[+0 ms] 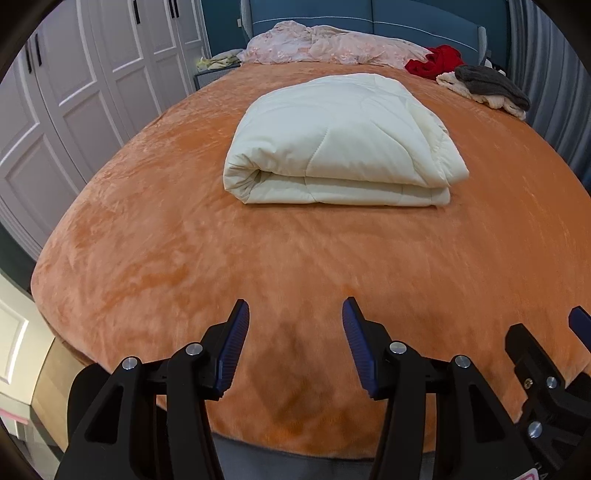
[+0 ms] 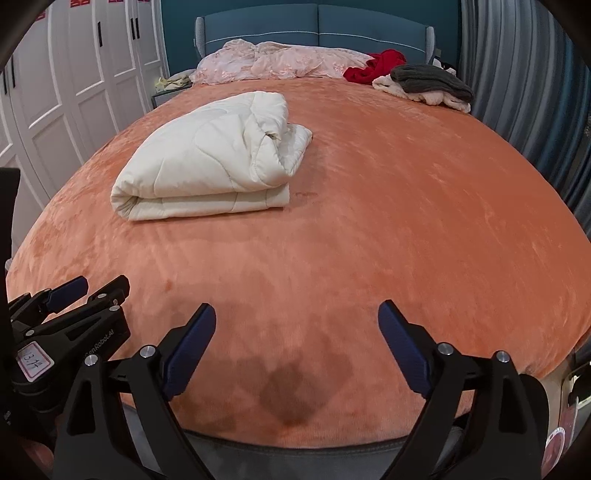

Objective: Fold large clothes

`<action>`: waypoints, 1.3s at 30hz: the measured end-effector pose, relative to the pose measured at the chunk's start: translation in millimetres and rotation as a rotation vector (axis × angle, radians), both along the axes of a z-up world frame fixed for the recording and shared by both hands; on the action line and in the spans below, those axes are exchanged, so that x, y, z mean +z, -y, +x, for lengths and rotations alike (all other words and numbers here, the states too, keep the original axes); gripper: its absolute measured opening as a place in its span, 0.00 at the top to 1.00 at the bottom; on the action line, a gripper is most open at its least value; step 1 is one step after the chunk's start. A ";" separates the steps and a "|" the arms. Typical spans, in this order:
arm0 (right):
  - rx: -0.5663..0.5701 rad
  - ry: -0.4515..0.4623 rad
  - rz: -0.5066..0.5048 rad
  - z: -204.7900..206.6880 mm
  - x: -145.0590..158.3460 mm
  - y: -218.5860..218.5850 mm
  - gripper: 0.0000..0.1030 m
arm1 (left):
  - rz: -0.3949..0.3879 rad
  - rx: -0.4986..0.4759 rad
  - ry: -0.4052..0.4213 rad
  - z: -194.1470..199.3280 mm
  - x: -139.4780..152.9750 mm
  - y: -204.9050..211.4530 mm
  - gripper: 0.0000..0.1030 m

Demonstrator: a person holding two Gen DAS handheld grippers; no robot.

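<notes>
On the orange bed, folded cream quilt, both grippers spread, empty

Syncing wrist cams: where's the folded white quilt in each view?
Left wrist: folded white quilt sits centre, upper half, on the orange bedspread.
Right wrist: quilt sits left of centre, upper half.
Shared landmark: red garment at the bed's far right, by the blue headboard.

Bed has an orange plush cover. At its head: crumpled pink bedding, red cloth, grey knit on cream clothes. Blue headboard behind, white wardrobe left, grey curtain right.
</notes>
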State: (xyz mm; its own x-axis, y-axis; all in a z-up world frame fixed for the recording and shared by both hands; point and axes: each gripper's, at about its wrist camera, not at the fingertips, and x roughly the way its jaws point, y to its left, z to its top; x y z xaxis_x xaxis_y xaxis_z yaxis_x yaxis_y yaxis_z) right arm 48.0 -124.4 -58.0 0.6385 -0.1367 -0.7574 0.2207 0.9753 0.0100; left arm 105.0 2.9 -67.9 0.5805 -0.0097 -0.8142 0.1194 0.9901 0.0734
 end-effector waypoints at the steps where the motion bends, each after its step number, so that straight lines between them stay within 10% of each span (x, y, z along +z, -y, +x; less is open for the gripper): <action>1: 0.004 -0.001 0.000 -2.1 -0.6 -0.9 0.16 | 0.000 -0.005 0.000 -2.9 -0.1 1.6 0.51; 39: -0.021 0.009 -0.003 -22.8 -4.5 -16.1 0.15 | 0.041 0.036 0.053 -30.0 -2.1 -7.8 0.51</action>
